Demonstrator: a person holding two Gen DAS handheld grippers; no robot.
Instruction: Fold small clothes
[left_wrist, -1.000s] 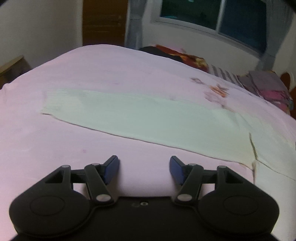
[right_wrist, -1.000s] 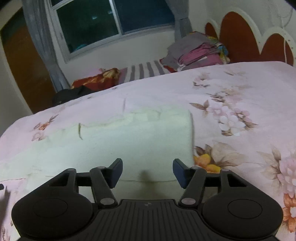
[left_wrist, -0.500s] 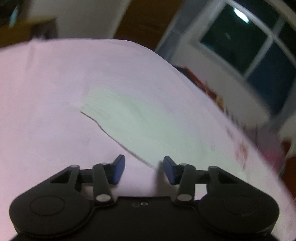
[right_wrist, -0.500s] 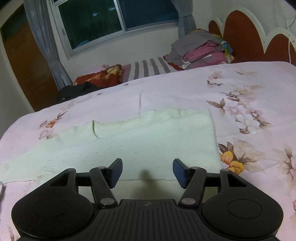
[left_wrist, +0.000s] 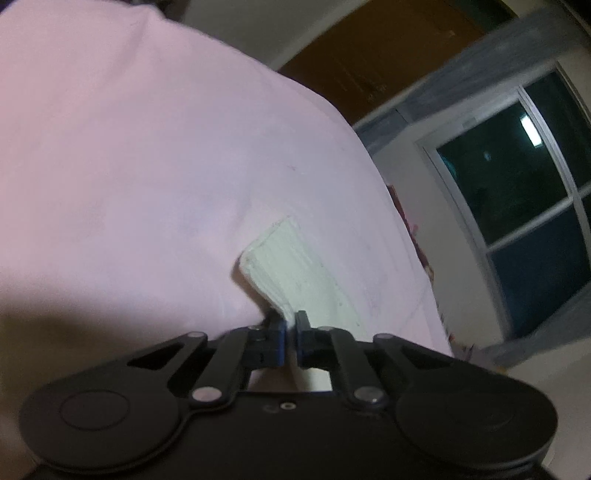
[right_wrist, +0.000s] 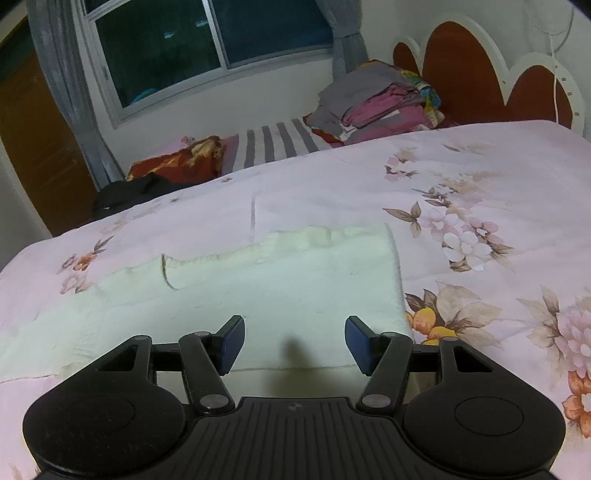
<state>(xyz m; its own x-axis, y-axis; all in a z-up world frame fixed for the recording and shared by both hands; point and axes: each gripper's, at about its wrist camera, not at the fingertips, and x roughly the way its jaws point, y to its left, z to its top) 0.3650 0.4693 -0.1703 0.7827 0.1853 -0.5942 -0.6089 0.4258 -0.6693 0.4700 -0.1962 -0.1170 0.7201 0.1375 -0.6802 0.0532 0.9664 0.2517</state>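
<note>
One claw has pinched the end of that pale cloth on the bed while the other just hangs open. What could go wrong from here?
The left gripper grips only a thin edge of the pale cloth, so the cloth might slip out when pulled. The right gripper is open above the cloth's other end, so a one-sided pull may drag the cloth askew. The floral bedspread is soft and could get pinched too.

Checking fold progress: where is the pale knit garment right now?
The pale knit garment lies flat on the pink floral bedspread, just ahead of the open right gripper; in the left wrist view the left gripper pinches its edge.
</note>
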